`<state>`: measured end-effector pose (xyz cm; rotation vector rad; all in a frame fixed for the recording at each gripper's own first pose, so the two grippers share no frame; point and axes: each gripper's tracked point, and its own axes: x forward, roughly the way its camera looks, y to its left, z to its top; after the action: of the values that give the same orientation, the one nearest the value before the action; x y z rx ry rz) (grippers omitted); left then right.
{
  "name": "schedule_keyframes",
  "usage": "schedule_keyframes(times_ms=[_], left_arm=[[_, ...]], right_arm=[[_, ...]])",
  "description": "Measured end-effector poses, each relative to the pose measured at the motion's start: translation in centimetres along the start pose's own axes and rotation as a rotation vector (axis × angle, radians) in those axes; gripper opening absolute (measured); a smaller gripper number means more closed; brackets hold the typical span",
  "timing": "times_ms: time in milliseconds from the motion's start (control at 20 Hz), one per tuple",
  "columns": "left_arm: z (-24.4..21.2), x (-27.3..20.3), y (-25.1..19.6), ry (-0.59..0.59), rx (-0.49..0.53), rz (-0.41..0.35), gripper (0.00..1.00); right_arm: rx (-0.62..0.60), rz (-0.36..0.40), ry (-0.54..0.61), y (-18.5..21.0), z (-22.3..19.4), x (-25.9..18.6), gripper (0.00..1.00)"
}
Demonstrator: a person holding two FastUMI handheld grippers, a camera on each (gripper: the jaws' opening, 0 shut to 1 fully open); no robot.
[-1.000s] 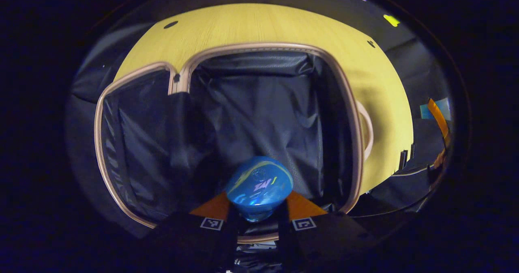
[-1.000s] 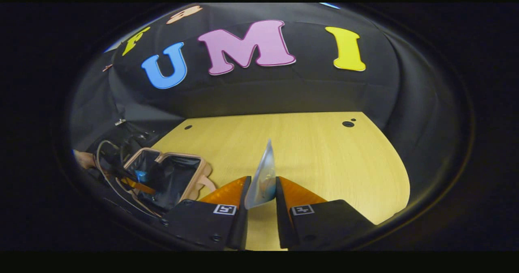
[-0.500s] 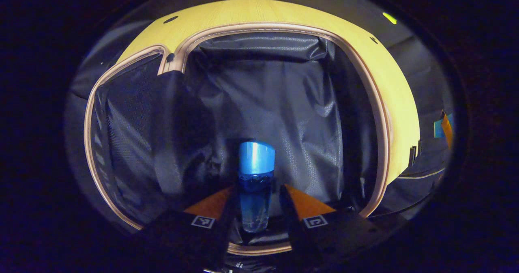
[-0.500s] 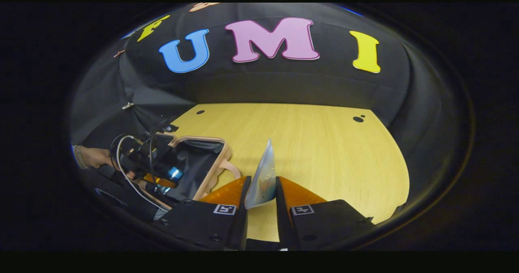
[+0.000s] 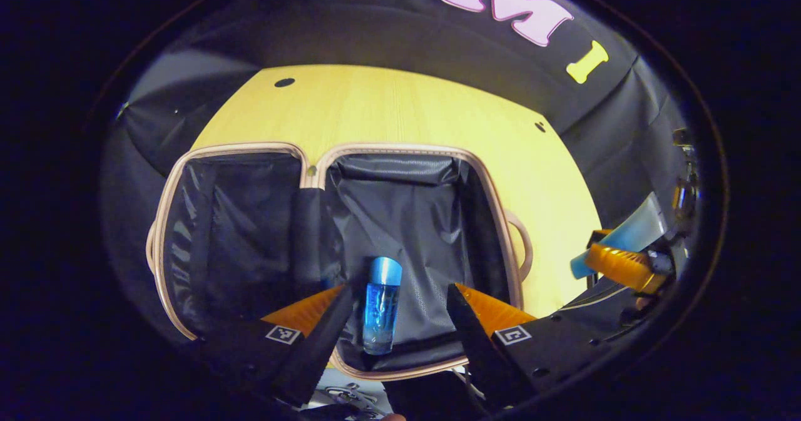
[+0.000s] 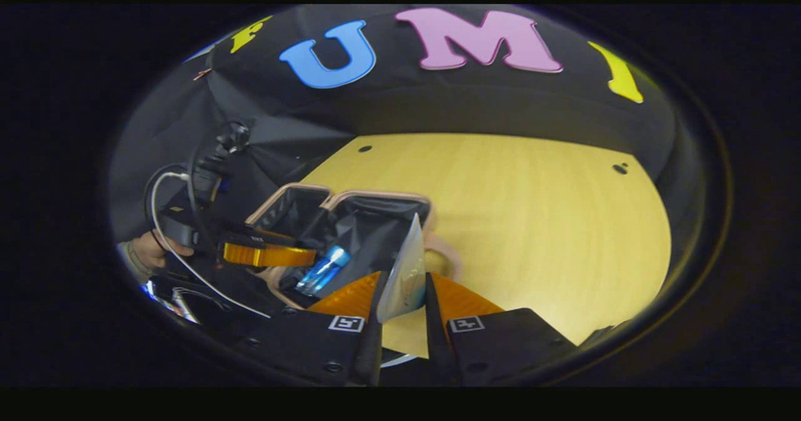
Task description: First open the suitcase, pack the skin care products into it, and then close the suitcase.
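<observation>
On the yellow bench (image 5: 400,105), suitcase (image 5: 188,158) lying open, both halves lined in dark fabric, pale trim round the rims, a handle (image 5: 524,246) on the side toward the bench's right edge. Blue bottle (image 5: 380,308) lying flat on the lining of the right-hand half, near that half's front rim, cap pointing toward the back of the case. Left hand-held gripper (image 5: 394,314) spread wide above the case's front rim, bottle seen between the fingers, apart from both. Seen also from the right gripper view: suitcase (image 6: 375,205) near the bench's front left corner, bottle (image 6: 322,271) inside it, left hand-held gripper (image 6: 269,255) at the case's front rim with a hand (image 6: 147,252) behind it. Right hand-held gripper (image 6: 400,308) pinching a thin flat sachet (image 6: 405,271), edge-on and upright between both fingers, held just beside the suitcase handle (image 6: 447,258). From the left gripper view, right hand-held gripper (image 5: 616,261) at the bench's right edge, sachet (image 5: 632,230) sticking out of it
</observation>
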<state>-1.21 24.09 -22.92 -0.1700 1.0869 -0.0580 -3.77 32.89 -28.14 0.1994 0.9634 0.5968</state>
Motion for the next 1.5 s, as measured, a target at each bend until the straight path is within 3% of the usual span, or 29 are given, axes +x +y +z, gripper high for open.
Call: schedule_keyframes(times_ms=[100,150,250,300,400,600,800,850,900,1150,1200,1250,1500], left_arm=[[0.6,-2.9,2.4,-0.059,-0.017,-0.004,0.96],[0.5,-4.3,4.0,-0.088,-0.02,0.013,0.96],[0.2,-6.9,7.9,-0.126,-0.027,0.074,0.96],[0.0,-7.9,9.9,-0.137,-0.047,0.102,0.92],[-1.7,-8.9,13.7,-0.147,-0.136,0.136,0.96],[-3.9,-11.2,19.5,-0.17,-0.31,0.178,0.96],[-4.7,-12.9,24.6,-0.175,-0.397,0.236,0.96],[-4.5,-12.9,25.5,-0.176,-0.41,0.247,0.96],[-4.2,-13.0,26.3,-0.178,-0.42,0.258,0.96],[-2.3,-12.7,30.2,-0.178,-0.438,0.292,0.96],[-2.1,-12.2,31.2,-0.173,-0.439,0.3,0.96],[-1.9,-11.8,31.8,-0.159,-0.437,0.305,0.96],[-1.2,-8.8,36.1,-0.079,-0.419,0.356,0.96]], right_arm=[[0.008,0.045,0.093,2.7,-1.5,2.6,0.34],[0.015,0.067,0.141,3.8,-2.4,4.1,0.3],[0.056,0.094,0.248,5.7,-4.5,6.5,0.34],[0.077,0.105,0.307,6.5,-5.6,7.3,0.34],[0.126,0.109,0.397,7.7,-7.9,9.3,0.34],[0.203,0.032,0.571,6.5,-12.6,11.4,0.35],[0.293,-0.03,0.623,5.9,-13.1,12.6,0.29],[0.31,-0.035,0.626,5.9,-13.0,12.5,0.33],[0.332,-0.028,0.613,6.4,-12.7,12.7,0.48],[0.329,-0.002,0.501,7.9,-9.6,11.5,0.91],[0.299,0.006,0.46,7.7,-8.7,11.1,0.9],[0.27,0.012,0.414,7.6,-7.7,10.5,0.98],[0.196,0.015,0.204,6.1,-2.6,7.5,1.0]])
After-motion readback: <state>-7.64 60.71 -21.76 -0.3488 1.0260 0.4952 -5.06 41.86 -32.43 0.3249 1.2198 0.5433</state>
